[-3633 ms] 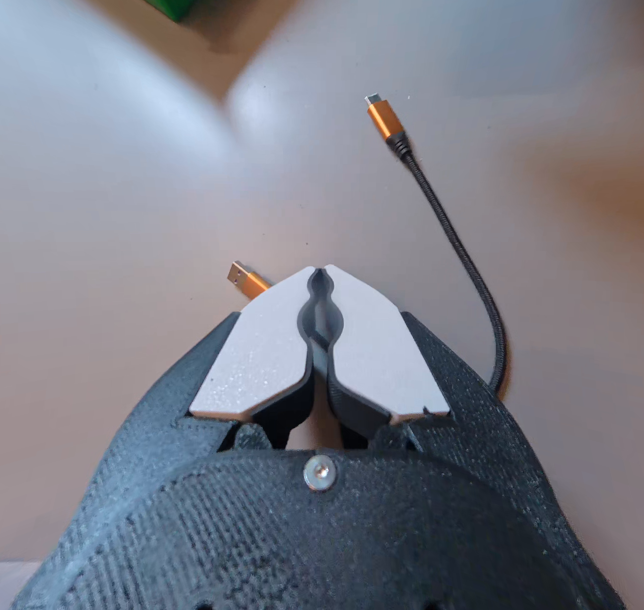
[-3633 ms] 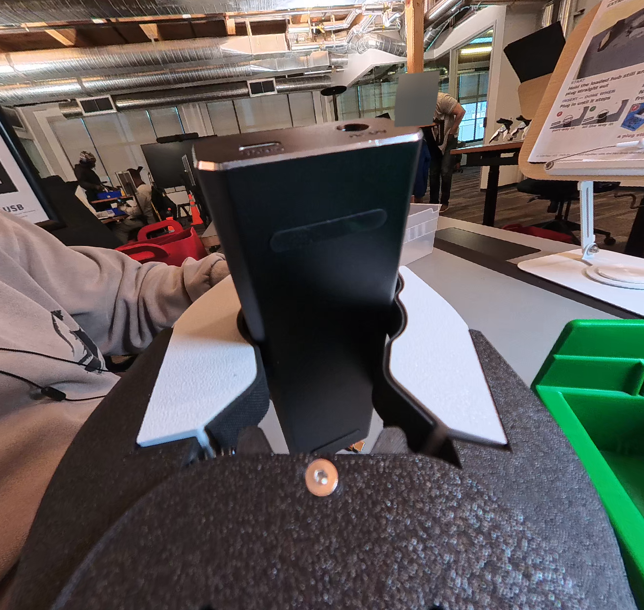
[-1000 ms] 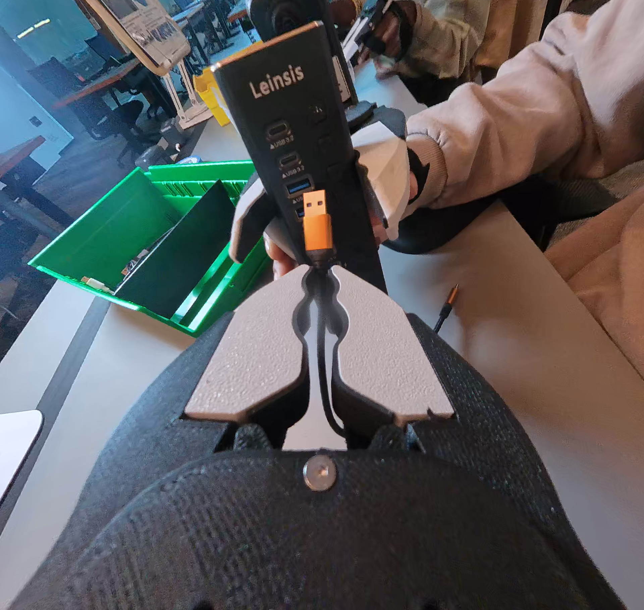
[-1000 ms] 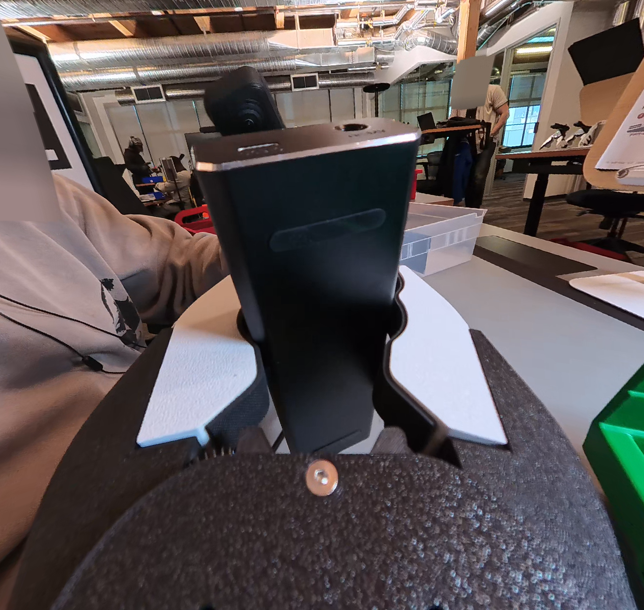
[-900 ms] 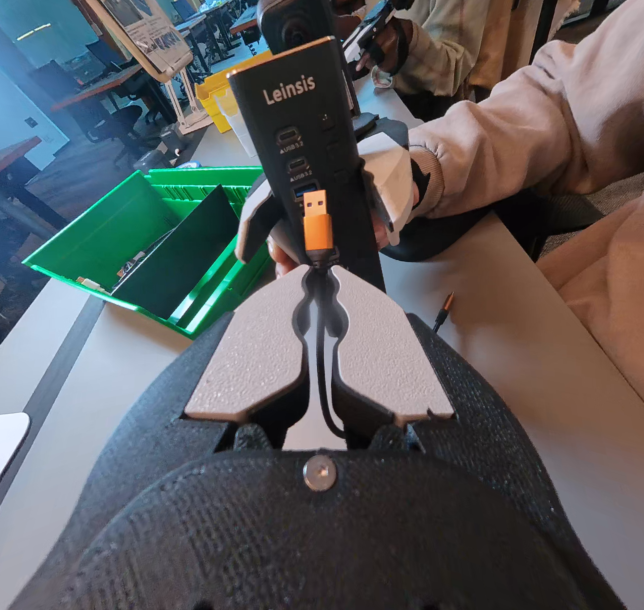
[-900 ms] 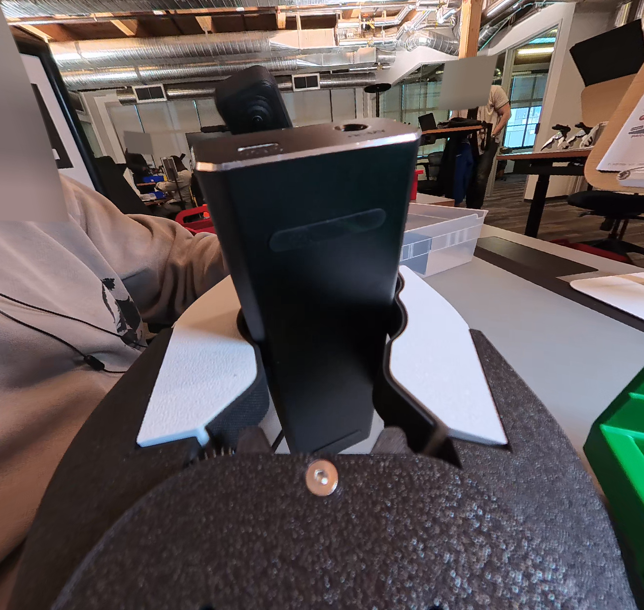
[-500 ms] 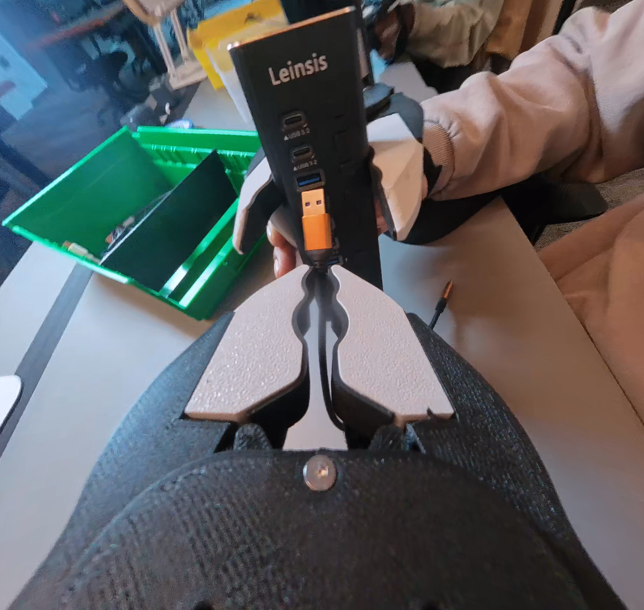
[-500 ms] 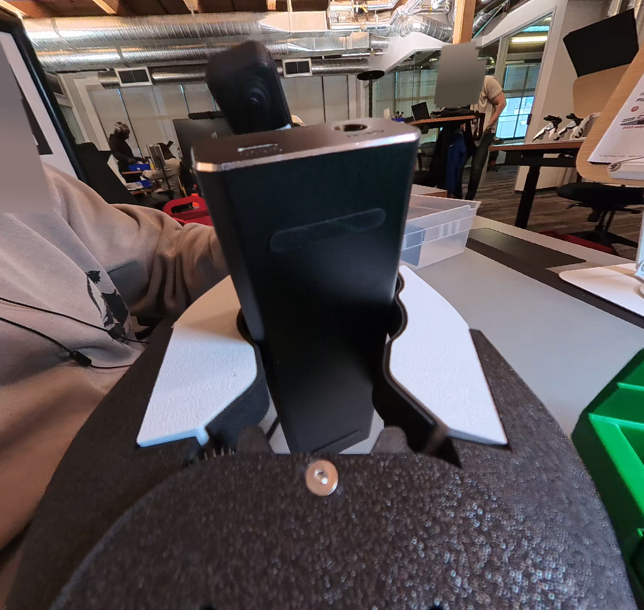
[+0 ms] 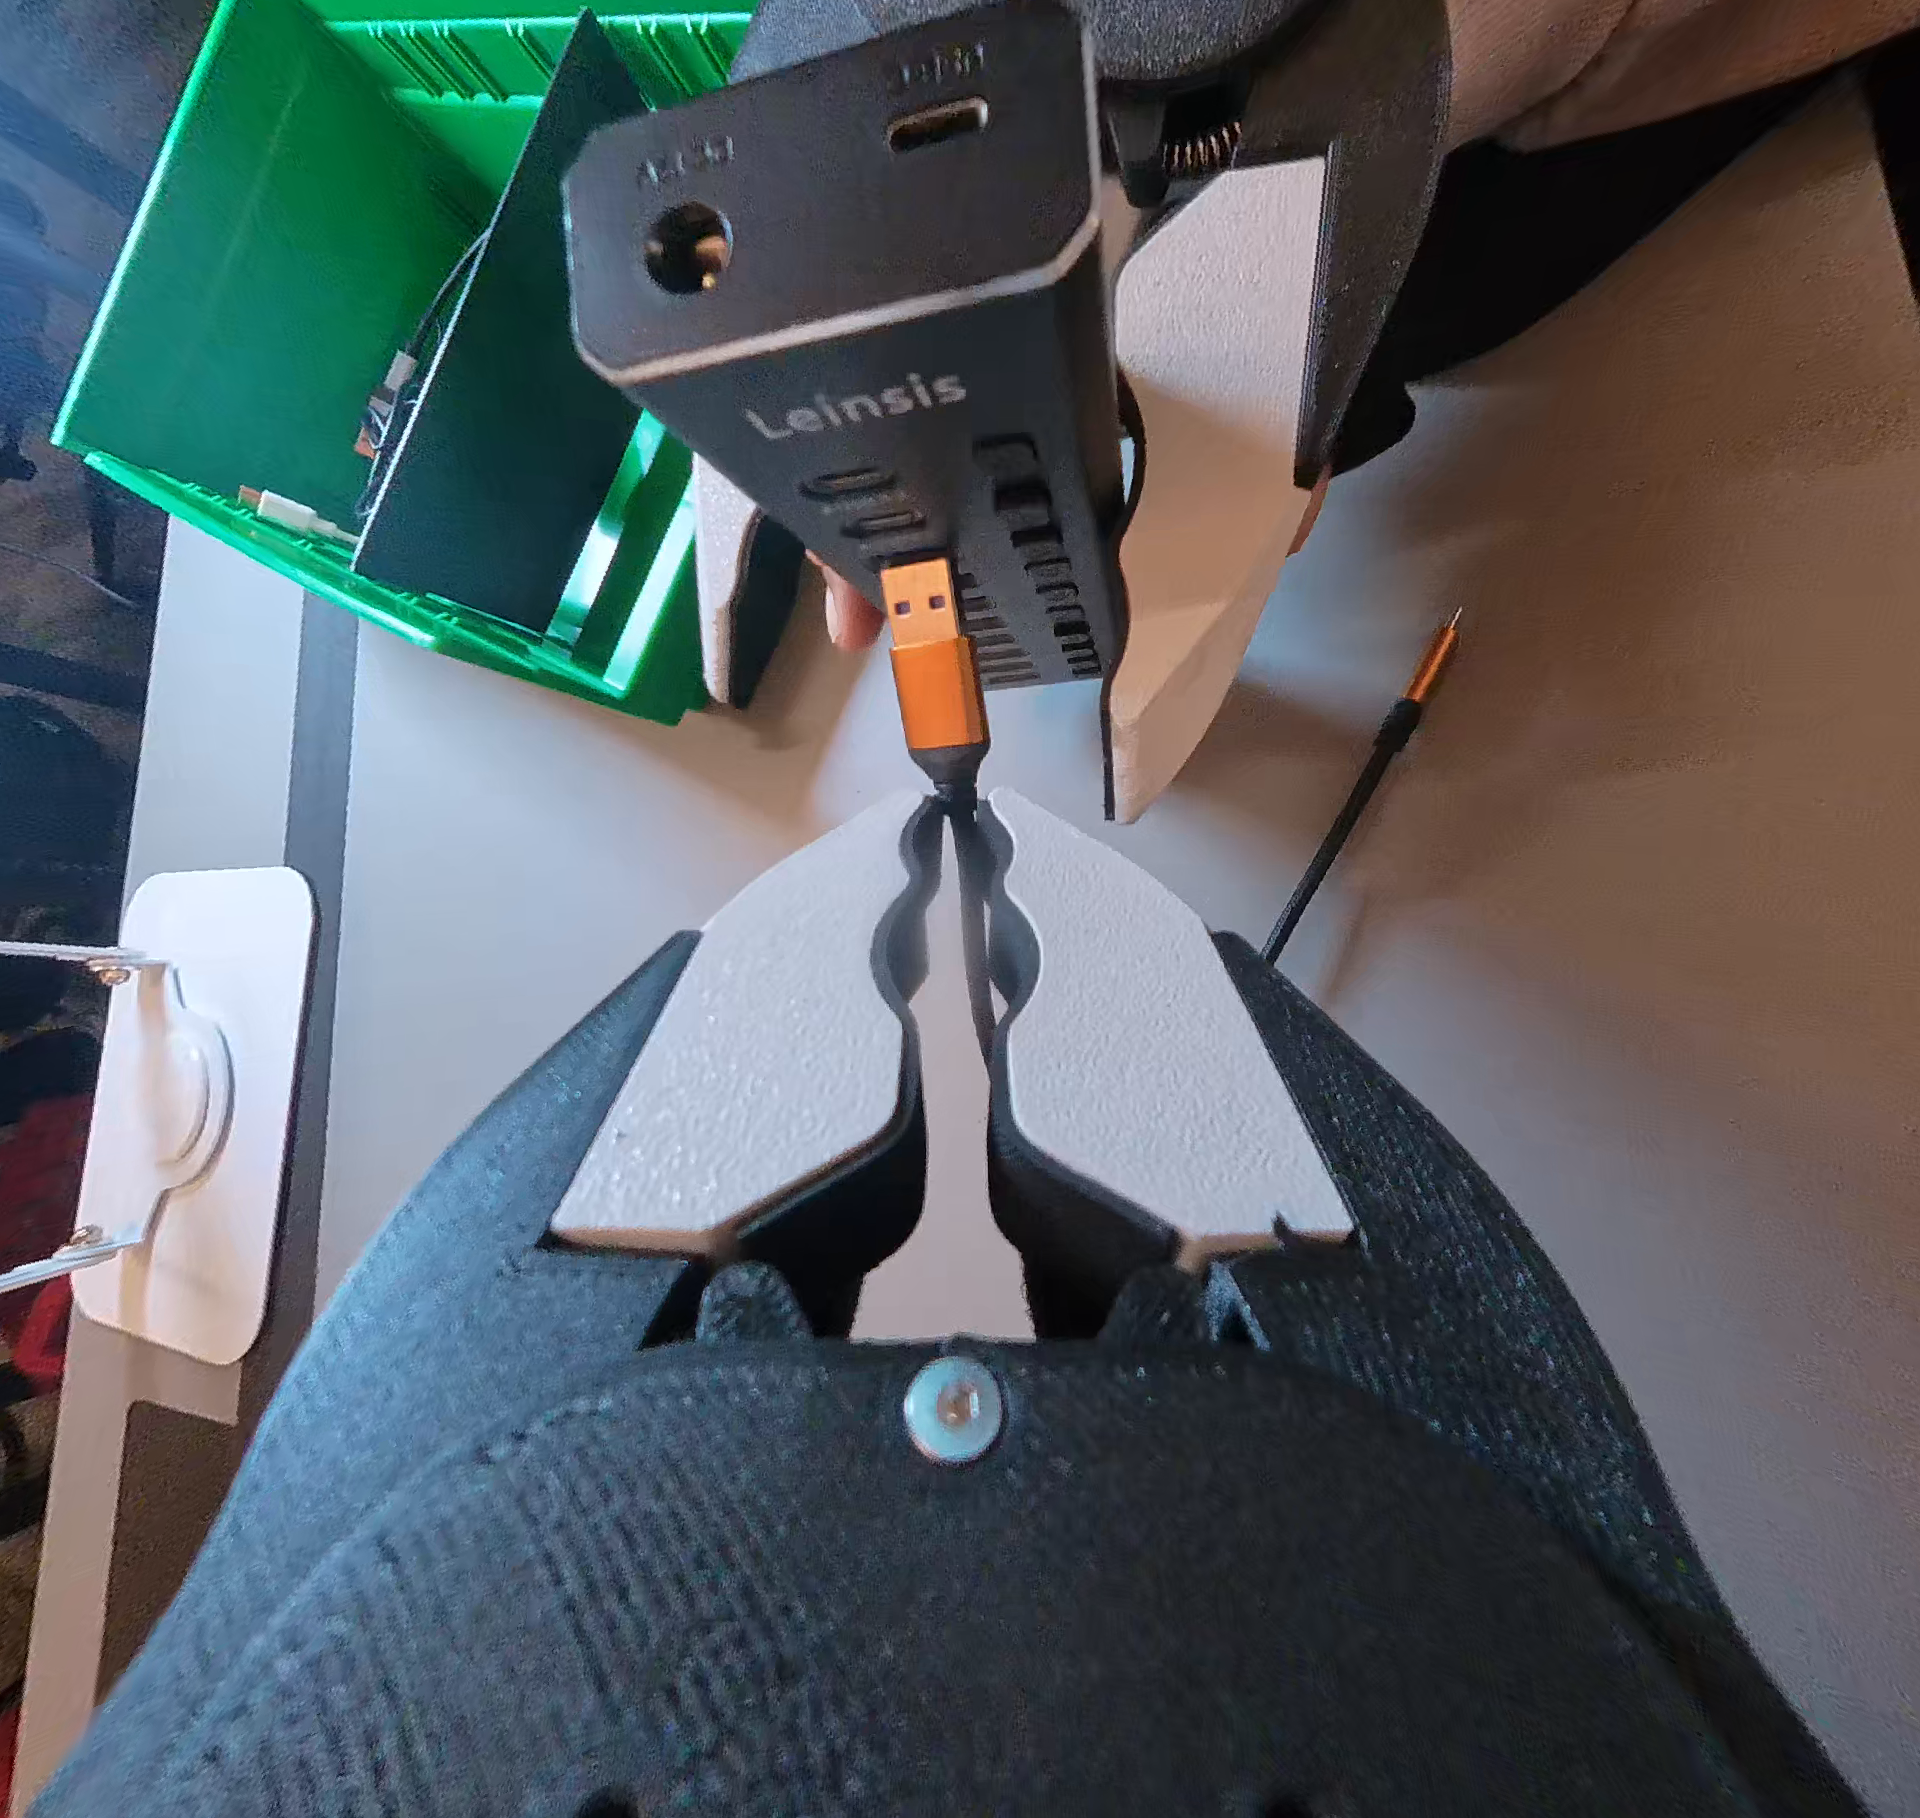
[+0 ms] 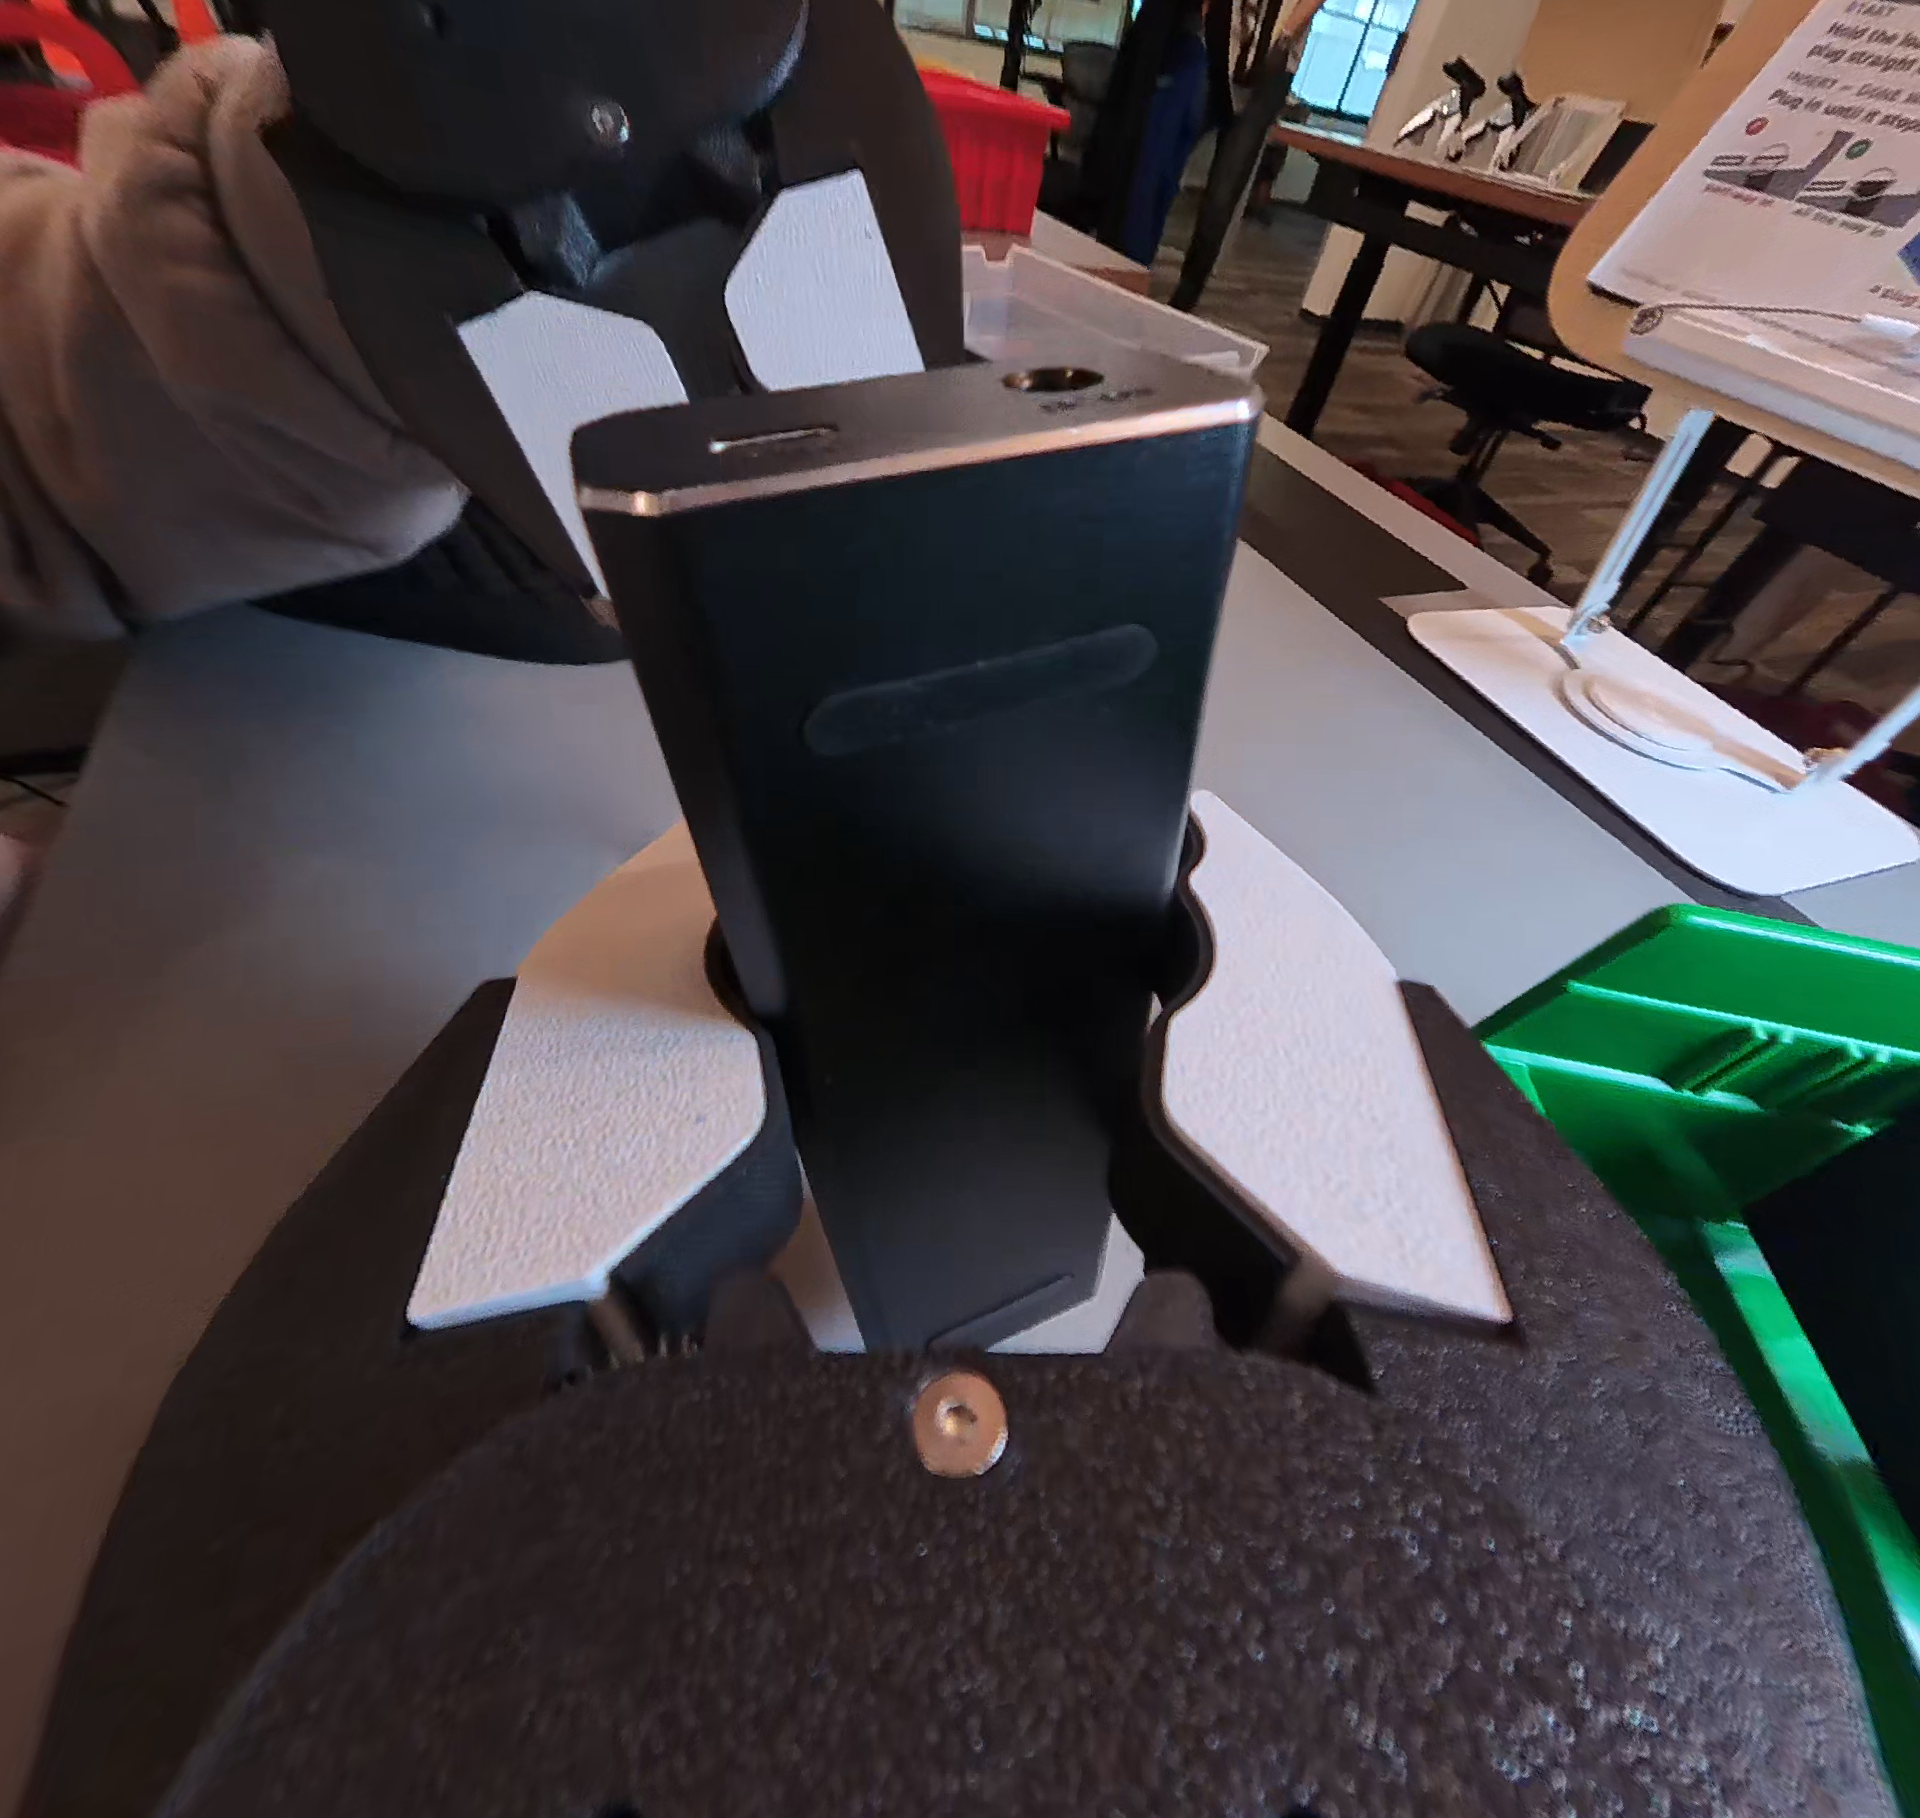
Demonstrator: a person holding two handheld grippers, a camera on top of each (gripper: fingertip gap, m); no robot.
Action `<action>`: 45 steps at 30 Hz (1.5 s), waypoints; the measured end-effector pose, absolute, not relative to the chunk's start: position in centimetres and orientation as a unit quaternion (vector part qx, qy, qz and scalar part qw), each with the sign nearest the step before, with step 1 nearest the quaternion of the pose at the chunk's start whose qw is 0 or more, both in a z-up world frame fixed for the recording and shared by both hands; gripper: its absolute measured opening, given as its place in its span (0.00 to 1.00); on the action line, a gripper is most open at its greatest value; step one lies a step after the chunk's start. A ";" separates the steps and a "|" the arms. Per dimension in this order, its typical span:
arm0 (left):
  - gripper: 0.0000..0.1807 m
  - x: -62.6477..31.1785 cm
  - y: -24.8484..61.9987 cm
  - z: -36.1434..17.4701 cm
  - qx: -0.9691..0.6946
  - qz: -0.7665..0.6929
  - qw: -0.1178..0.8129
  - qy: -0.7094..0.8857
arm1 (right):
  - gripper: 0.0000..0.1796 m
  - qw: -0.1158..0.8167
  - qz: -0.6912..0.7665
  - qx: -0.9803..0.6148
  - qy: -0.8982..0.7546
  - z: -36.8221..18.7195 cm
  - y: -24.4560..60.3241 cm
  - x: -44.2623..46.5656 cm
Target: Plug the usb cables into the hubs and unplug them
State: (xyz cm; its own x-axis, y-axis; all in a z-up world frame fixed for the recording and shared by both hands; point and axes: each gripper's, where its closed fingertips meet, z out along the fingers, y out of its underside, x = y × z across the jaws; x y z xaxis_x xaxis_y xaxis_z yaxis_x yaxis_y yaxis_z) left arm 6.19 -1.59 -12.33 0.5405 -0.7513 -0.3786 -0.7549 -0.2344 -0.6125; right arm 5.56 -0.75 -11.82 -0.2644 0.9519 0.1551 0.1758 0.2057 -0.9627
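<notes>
Frame centre: left gripper (image 9: 956, 812) pinches the black cable (image 9: 971, 937), orange plug (image 9: 935, 667) at the hub (image 9: 883, 397); right gripper (image 10: 966, 947) clamps that hub upright.

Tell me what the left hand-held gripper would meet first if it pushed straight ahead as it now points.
Likely the black hub: the left hand-held gripper pinches the cable just behind the orange USB plug, whose metal tip already sits at the hub's port row. Whether it touches is unclear.

Grey table (image 10: 343, 812), wooden desks (image 10: 1423, 179) behind, bright window (image 10: 1351, 33), possibly office chair (image 10: 1507, 397)
</notes>
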 end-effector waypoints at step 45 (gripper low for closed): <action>0.08 6.9 -3.3 -8.6 -0.743 -0.204 0.457 0.445 | 0.42 0.324 0.536 -0.420 -0.657 -11.6 -3.6 6.1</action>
